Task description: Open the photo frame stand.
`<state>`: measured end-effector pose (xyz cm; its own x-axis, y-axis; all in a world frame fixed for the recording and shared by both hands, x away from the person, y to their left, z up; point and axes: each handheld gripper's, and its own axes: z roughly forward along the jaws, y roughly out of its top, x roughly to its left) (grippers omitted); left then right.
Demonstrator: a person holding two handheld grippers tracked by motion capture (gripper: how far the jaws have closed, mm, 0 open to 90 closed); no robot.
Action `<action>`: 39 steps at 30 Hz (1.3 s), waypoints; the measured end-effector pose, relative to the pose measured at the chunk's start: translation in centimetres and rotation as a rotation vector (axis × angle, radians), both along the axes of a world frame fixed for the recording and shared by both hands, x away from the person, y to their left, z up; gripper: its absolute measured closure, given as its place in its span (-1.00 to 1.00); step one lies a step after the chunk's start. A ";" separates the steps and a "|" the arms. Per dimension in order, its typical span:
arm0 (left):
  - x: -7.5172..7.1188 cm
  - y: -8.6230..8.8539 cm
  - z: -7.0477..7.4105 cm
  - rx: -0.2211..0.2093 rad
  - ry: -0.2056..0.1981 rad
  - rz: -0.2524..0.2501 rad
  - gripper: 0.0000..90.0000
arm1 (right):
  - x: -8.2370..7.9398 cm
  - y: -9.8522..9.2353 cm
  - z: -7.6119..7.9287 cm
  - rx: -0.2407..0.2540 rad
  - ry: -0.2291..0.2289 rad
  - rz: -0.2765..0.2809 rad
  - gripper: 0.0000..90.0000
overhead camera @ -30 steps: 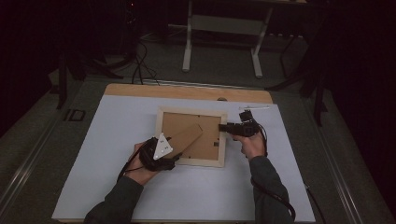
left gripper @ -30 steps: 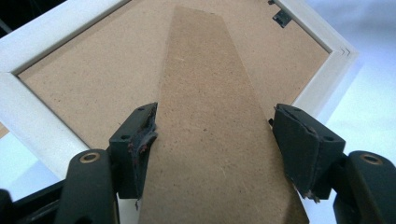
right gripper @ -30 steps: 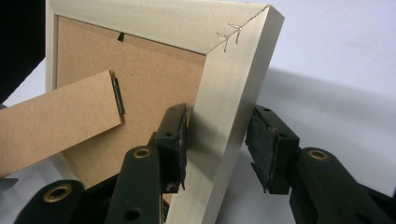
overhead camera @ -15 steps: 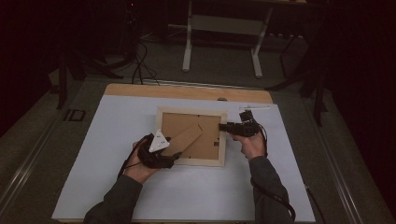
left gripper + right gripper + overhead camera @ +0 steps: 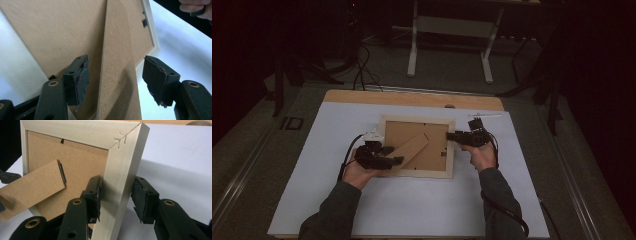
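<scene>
Face down near the tabletop's far edge, the picture frame [image 5: 417,146] has its right rail clamped by the right gripper [image 5: 116,200]. Meanwhile the left gripper [image 5: 115,75] straddles the cardboard stand [image 5: 117,62], jaws just closing slightly, pads not touching it.

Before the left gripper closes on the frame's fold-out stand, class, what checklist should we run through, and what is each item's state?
1. Picture frame lies back up on the white table: ok.
2. Right gripper straddles the frame's side rail: ok; whether its fingers press it: cannot tell.
3. Stand sits between the left gripper fingers: ok.
4. Left fingers touching the stand: not ok; they have just been closing, but gaps remain.
5. Stand lifted off the backing board: ok.
</scene>
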<state>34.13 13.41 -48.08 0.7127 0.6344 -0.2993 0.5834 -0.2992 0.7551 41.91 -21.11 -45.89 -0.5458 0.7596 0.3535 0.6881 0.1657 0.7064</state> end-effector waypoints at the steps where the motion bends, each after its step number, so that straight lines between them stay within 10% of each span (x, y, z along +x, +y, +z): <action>1: 0.1 -0.1 -0.1 0.010 0.010 -0.001 -0.20 | 0.0 0.0 0.0 0.000 -0.001 0.000 0.32; 39: -0.4 -1.8 -0.3 0.141 -0.008 -0.040 0.17 | -1.1 0.1 0.7 -0.015 -0.054 0.001 0.33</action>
